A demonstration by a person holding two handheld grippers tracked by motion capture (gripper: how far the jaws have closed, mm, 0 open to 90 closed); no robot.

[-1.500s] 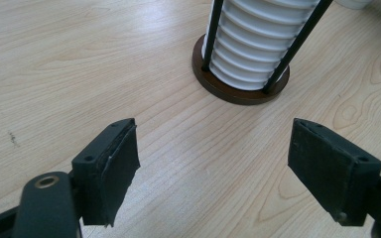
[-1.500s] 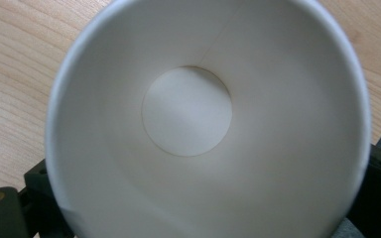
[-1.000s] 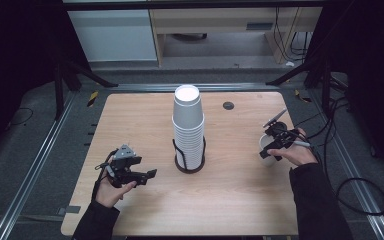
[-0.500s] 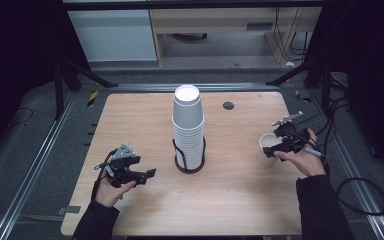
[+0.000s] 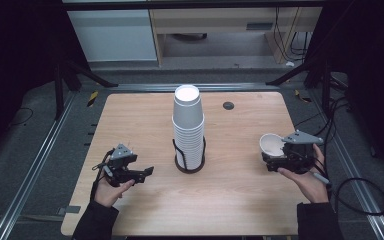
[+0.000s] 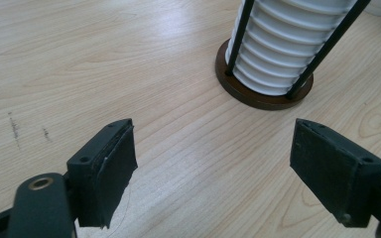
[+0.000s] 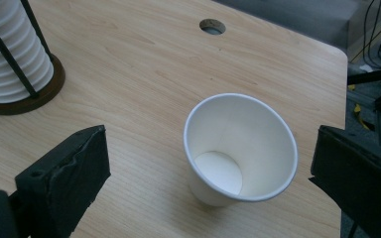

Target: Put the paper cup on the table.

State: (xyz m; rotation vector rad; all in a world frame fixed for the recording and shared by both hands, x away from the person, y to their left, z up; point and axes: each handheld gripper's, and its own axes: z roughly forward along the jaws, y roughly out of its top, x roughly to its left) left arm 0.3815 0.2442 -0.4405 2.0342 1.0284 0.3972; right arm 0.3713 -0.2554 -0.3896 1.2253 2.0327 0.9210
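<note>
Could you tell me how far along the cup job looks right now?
One paper cup stands upright on the table, apart from the stack of cups in its holder. The right gripper is open beside that cup; the left gripper is open and empty. The tall stack remains.

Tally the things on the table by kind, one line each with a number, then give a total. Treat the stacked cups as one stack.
Stack of white cups: 1
Black wire holder with a round base, around the stack: 1
Single white cup, upright and empty: 1
Handheld tool: 2, the left tool and the right tool, both with jaws apart
Total: 5
</note>
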